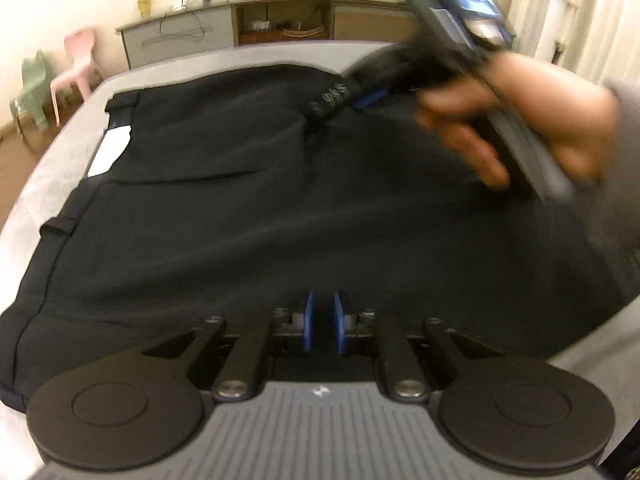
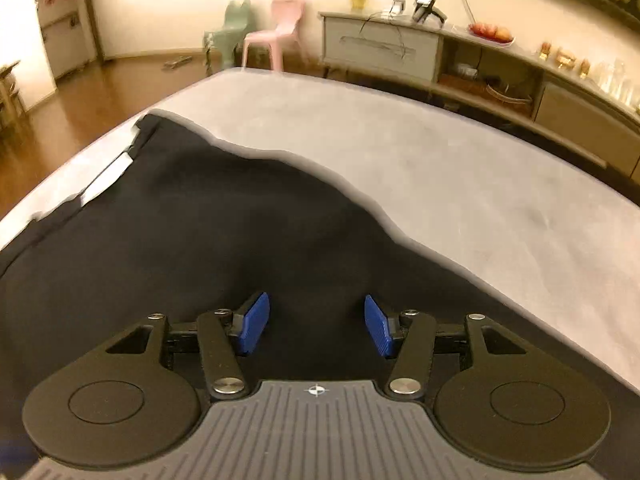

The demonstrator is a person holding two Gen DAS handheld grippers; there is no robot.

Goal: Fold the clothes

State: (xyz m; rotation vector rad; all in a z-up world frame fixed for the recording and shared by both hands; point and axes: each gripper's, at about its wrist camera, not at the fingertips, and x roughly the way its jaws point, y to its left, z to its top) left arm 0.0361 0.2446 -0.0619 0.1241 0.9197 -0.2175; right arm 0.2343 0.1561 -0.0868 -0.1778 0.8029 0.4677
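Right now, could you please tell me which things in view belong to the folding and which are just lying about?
For the job: black fabric garment; grey cloth-covered table; left hand-held gripper; right hand-held gripper.

Lying about: pink plastic chair; green plastic chair; long grey sideboard.

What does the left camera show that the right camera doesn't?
Only the left view shows the person's right hand holding the other gripper, blurred over the far part of the dark garment, plus its own left gripper with pads nearly together and dark cloth between them.

Only the right view shows the right gripper with its pads clearly apart, a big bare stretch of grey table, and wooden floor.

Both show the garment with its white label, the pink chair, green chair and sideboard.
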